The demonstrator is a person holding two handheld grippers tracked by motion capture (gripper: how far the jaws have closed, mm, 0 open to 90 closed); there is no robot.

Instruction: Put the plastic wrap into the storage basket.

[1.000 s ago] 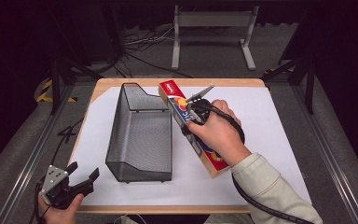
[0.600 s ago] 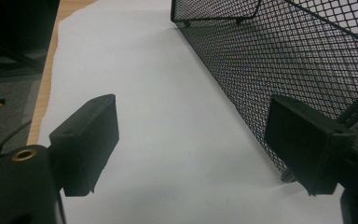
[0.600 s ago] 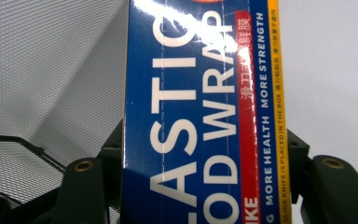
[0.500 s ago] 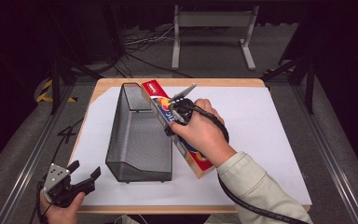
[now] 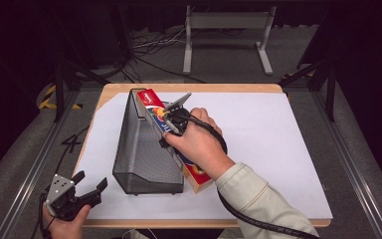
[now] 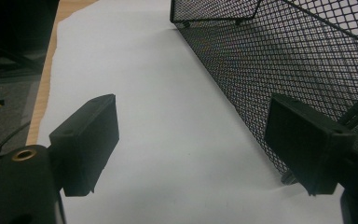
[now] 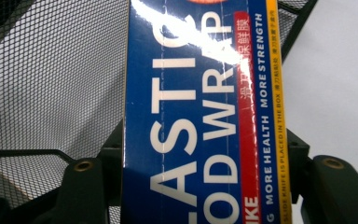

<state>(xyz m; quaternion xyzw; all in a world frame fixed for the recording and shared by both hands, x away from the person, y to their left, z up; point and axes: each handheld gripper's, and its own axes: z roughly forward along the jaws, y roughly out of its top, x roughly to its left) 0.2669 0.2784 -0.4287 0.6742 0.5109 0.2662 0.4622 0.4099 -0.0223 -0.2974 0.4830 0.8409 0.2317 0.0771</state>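
On the table (image 5: 298,149), roughly how things sit for me right now:

Mesh basket: black wire bin (image 5: 146,149) on the white sheet (image 5: 278,129), left of centre, long side running away from me. Through the mesh in my left gripper view I can't make out anything inside it.

Plastic wrap box: long blue and red carton (image 7: 200,116), lying tilted along the basket's right wall, far end up at the rim, near end (image 5: 199,178) down by the basket's front corner. It's against the wall, not in the basket.

Right gripper: my right claw (image 5: 171,124) is clamped across the box about midway, one jaw on each side of it. The right gripper view has the "PLASTIC FOOD WRAP" lettering right up close, mesh on one side, white sheet on the other.

Left gripper: my left claw (image 5: 87,186) is at the near left corner of the table, jaws spread wide, nothing between them, pointing at the basket's front corner (image 6: 307,70).
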